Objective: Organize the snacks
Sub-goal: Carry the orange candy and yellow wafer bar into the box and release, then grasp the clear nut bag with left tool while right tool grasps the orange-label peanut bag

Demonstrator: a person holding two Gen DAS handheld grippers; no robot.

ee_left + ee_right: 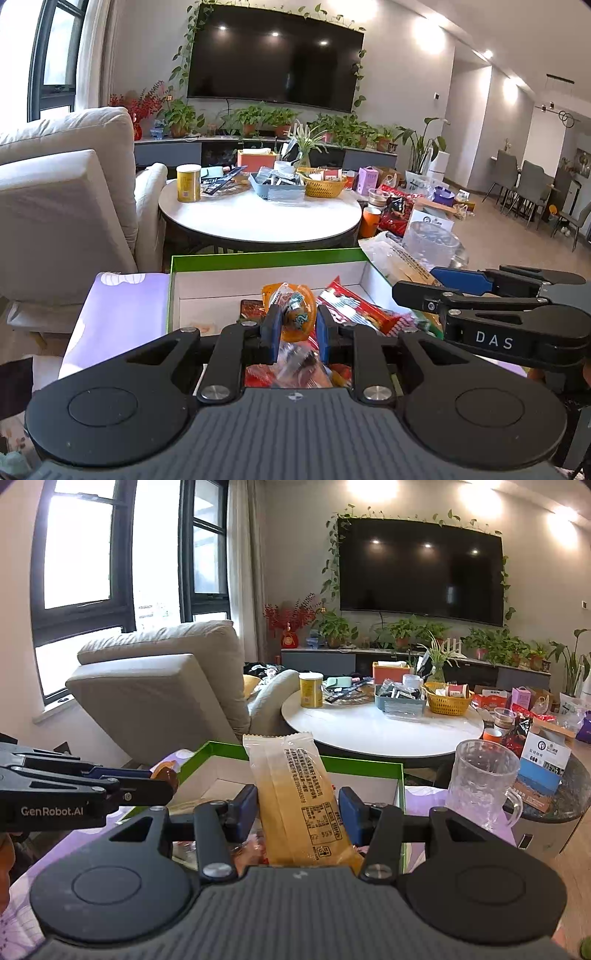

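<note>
My left gripper (297, 325) is shut on a small orange snack packet (295, 314) and holds it over a green-edged cardboard box (258, 260). The box holds several snack packs, among them a red-and-white one (354, 306). My right gripper (297, 810) is shut on a long yellow snack packet (295, 801) that stands upright between the fingers, above the same box (365, 766). The right gripper shows at the right of the left wrist view (443, 291). The left gripper shows at the left of the right wrist view (147, 779).
The box lies on a purple cloth (118, 314). A glass mug (480, 779) stands right of the box. A round white table (258, 218) with a yellow can (188, 182) and baskets stands behind. A beige sofa (62, 206) is at the left. More snack bags (399, 210) lie at the right.
</note>
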